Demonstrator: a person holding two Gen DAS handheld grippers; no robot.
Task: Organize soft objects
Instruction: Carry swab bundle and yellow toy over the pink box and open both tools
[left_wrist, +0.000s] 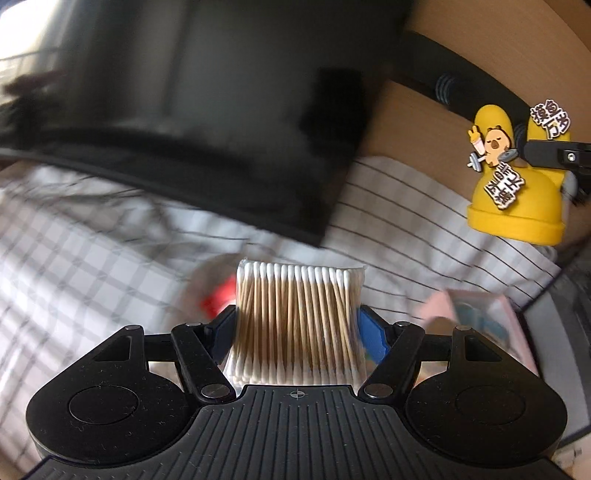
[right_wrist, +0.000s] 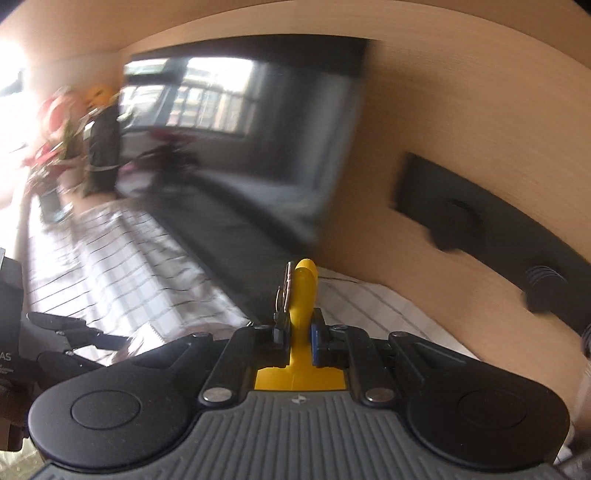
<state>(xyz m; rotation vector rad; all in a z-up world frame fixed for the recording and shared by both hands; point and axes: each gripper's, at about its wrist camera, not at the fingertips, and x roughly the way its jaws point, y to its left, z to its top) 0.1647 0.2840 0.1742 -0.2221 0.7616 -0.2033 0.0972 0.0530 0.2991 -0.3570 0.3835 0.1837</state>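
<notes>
Right now you have both hands loaded and off the surface: your left gripper (left_wrist: 295, 325) has its fingers closed onto the sides of a clear-wrapped pack of cotton swabs (left_wrist: 297, 321), and your right gripper (right_wrist: 298, 338) has its fingers nearly shut, pinching a yellow rubber slipper (right_wrist: 303, 306) by a thin part of its body. Both views are smeared with motion blur, so the likeliest trouble is a slip in transit. The swab pack is slick film over loose sticks, and a quick swing could let it slide forward out of the fingers or bow in the middle. The slipper is held by a narrow pinch, so it could pivot about that point and snag its charm badges (left_wrist: 495, 147) on the dark monitor (left_wrist: 221, 122) that stands close ahead of both hands. Below you lies a checked white cloth (left_wrist: 74, 240) over the tabletop, with a pink box (left_wrist: 480, 317) at the right; a dropped item may land among those. The swab pack's sticks run along the line your left gripper points, cotton tips forward and back. The slipper stands on edge in your right-wrist view, its long axis pointing away from you and upward, with the toe foremost as best I can judge.
</notes>
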